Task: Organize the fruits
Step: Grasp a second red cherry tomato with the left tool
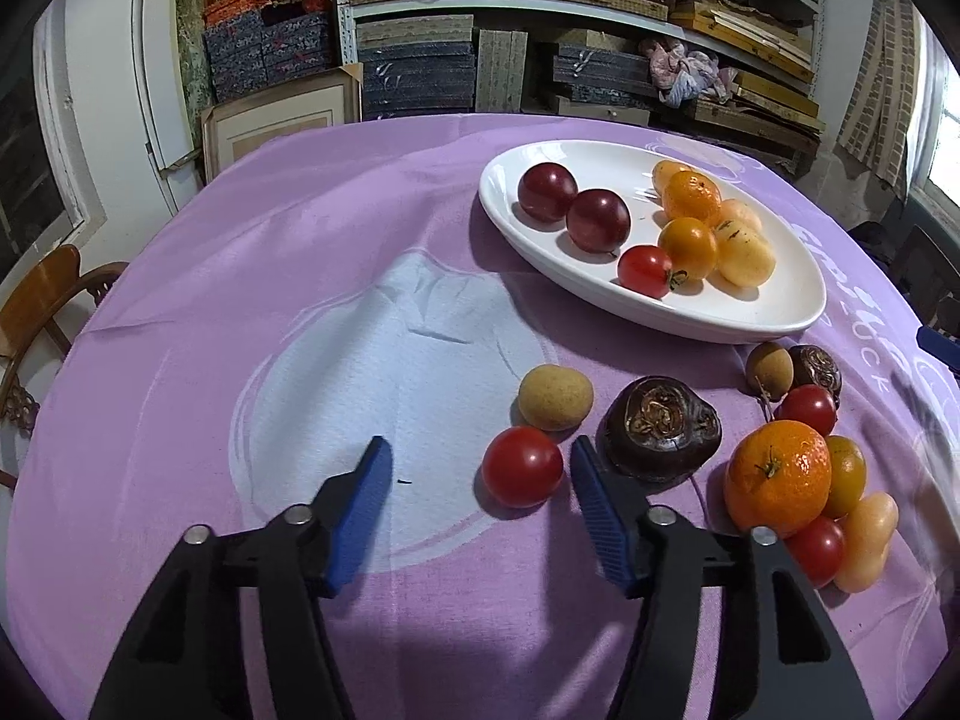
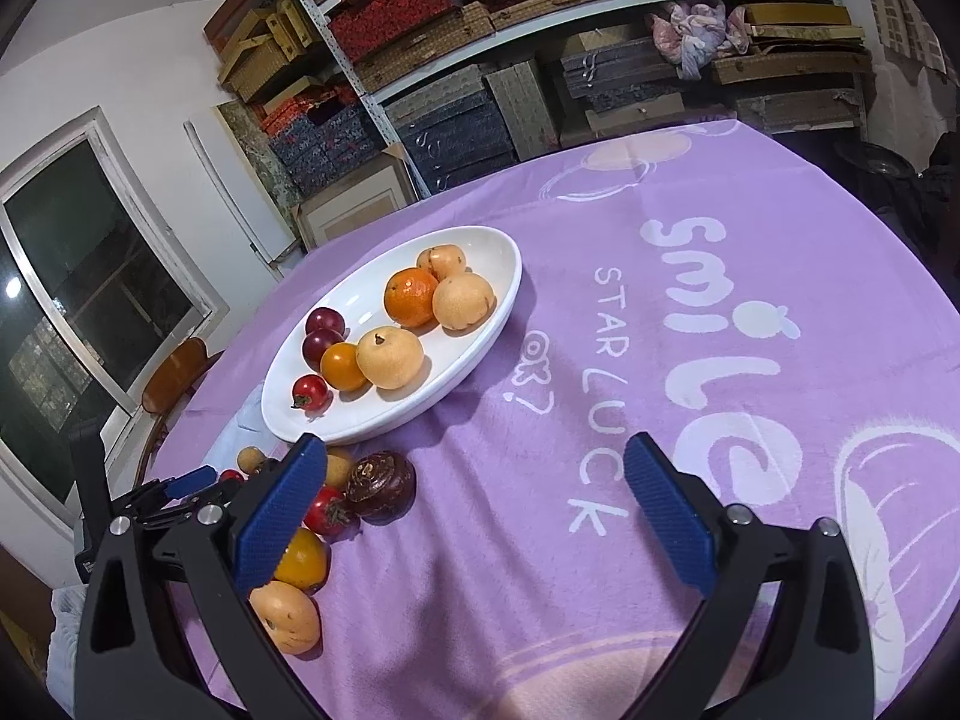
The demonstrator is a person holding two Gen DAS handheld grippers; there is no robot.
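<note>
A: Start big. Why is the counter (image 1: 240,276) laid out like this?

B: A purple cloth (image 2: 600,360) covers it, and the white plate (image 1: 750,312) sits toward the far right as the collecting spot. It already carries two plums (image 1: 573,204), oranges, pale yellow fruits and one small tomato (image 1: 645,270), so I judge the sorting partly done.

A: And the rest?

B: A loose pile (image 1: 798,480) lies on the cloth near the plate's near edge: a mandarin (image 1: 777,474), a dark brown chestnut-like fruit (image 1: 660,429), a tan round one (image 1: 555,396), more tomatoes and pale fruits. They seem to be waiting for their turn.

A: Which goes next?

B: Probably the red tomato (image 1: 522,467) nearest the left gripper (image 1: 480,468). It lies just inside the right blue pad, close to it; whether they touch I cannot tell.

A: The jaws there?

B: Wide apart, holding nothing, low over the cloth.

A: And the right gripper (image 2: 474,480)?

B: Its jaws are also spread wide and empty, above bare cloth by the printed lettering, with the pile off to its left side. It looks parked out of the way.
</note>
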